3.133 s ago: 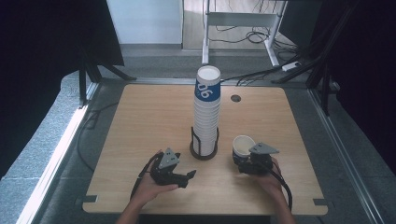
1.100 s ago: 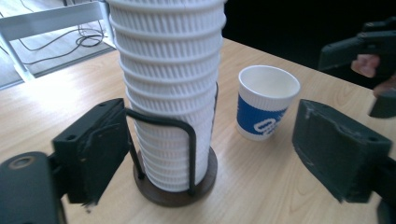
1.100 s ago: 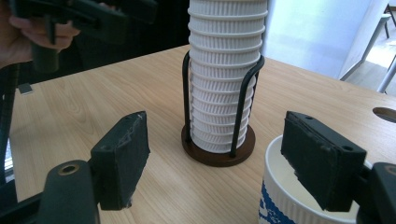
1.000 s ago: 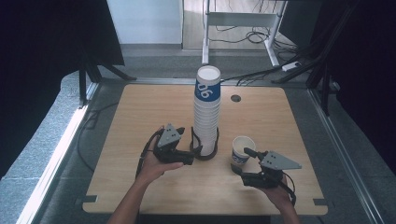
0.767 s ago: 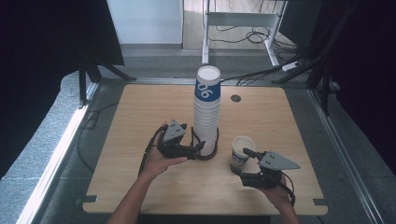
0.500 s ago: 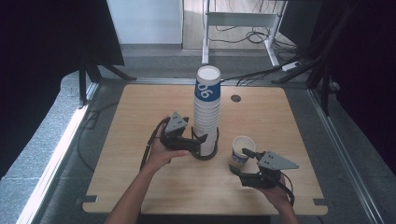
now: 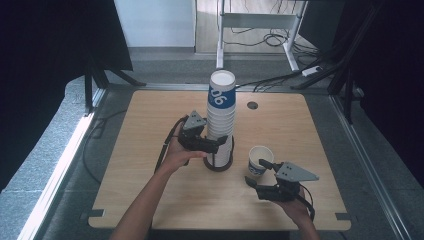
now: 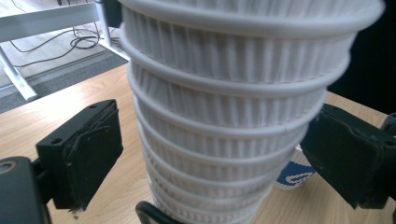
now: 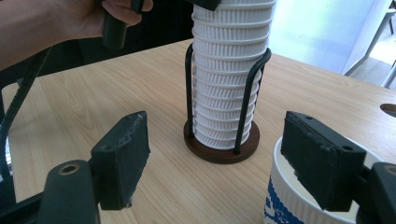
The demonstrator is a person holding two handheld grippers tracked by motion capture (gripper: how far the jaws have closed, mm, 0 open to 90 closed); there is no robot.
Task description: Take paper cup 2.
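Cup stack [image 7: 220,120] stands upright, rims up; left gripper [image 7: 218,143] just opened wide around it, untouching.

Cup stack [image 8: 229,116] betw. left gripper's [image 7: 216,144] black jaws: white, ribbed walls; top cup w/ blue band and white print. Single cup [image 9: 299,200] at right gripper's [image 9: 229,168] right jaw: white w/ blue print. Holder [image 9: 220,144] ahead of those jaws: dark brown base, black wire. Table [image 7: 150,150]: light wood grain.
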